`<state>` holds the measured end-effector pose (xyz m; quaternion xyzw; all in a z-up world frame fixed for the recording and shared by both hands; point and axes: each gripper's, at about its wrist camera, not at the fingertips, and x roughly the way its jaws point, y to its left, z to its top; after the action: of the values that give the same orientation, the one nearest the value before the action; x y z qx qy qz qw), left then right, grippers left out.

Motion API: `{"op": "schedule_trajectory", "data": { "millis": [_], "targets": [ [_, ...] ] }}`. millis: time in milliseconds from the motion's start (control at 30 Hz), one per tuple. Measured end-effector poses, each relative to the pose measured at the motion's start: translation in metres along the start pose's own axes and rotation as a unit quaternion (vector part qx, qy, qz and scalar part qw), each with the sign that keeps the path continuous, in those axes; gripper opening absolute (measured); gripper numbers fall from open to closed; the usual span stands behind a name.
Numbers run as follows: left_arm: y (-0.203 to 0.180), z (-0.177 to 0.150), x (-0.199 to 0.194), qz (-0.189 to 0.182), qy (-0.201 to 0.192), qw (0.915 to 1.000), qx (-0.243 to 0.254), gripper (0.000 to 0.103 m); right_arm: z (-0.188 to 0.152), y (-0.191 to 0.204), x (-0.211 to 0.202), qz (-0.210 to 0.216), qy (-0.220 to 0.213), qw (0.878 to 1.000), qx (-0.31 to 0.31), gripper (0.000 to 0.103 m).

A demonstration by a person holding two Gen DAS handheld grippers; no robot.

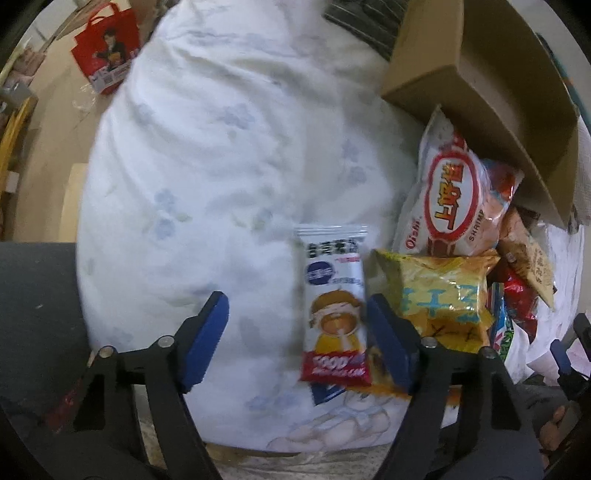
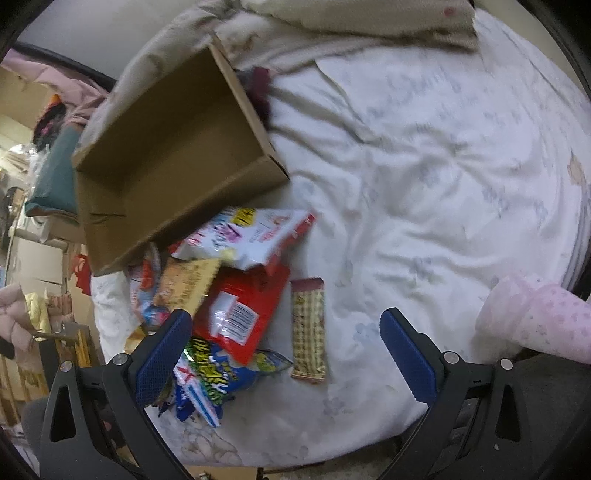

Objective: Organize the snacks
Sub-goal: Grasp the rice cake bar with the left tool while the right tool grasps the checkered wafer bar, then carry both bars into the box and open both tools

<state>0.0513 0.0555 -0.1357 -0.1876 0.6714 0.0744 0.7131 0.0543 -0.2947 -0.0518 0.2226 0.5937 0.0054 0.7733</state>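
A pile of snack packets lies on a white bed beside an open, empty cardboard box [image 1: 480, 66] [image 2: 173, 147]. In the left wrist view my left gripper [image 1: 295, 332] is open; a white packet with a cartoon child [image 1: 332, 302] lies between its fingers, close to the right one. A yellow packet [image 1: 439, 288] and a white Oishi shrimp packet [image 1: 454, 195] lie to the right. In the right wrist view my right gripper [image 2: 284, 350] is open and empty above a brown patterned bar [image 2: 308, 328]. A red packet [image 2: 243, 310] and a blue-green packet [image 2: 210, 376] lie by its left finger.
A red printed bag [image 1: 107, 48] sits on the floor at far left. A folded beige blanket [image 2: 351, 22] lies at the head of the bed. A person's leg in pink fabric [image 2: 546, 325] rests at the bed's right edge. The bedsheet [image 1: 221, 147] spreads left of the pile.
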Motion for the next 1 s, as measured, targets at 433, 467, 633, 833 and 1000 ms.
{"op": "schedule_trajectory", "data": {
  "millis": [433, 467, 633, 833, 1000],
  "targets": [
    [-0.006, -0.002, 0.008, -0.021, 0.002, 0.9997, 0.016, 0.028, -0.009, 0.006, 0.069, -0.088, 0.112, 0.99, -0.015, 0.053],
    [-0.006, -0.003, 0.006, -0.019, -0.002, 0.9997, 0.017, 0.028, -0.01, 0.008, 0.073, -0.089, 0.116, 0.989, -0.018, 0.048],
    [-0.017, -0.006, -0.014, -0.006, -0.029, 0.999, 0.034, 0.027, -0.014, 0.009, 0.084, -0.107, 0.116, 0.986, -0.044, 0.027],
    [-0.018, -0.017, -0.049, 0.01, -0.08, 0.9962, 0.034, 0.027, -0.019, 0.007, 0.046, -0.078, 0.061, 0.995, -0.022, 0.027],
    [-0.031, -0.01, -0.086, 0.001, -0.114, 0.9925, 0.044, 0.028, -0.016, -0.001, 0.0, -0.016, 0.042, 0.999, 0.012, 0.027]
  ]
}}
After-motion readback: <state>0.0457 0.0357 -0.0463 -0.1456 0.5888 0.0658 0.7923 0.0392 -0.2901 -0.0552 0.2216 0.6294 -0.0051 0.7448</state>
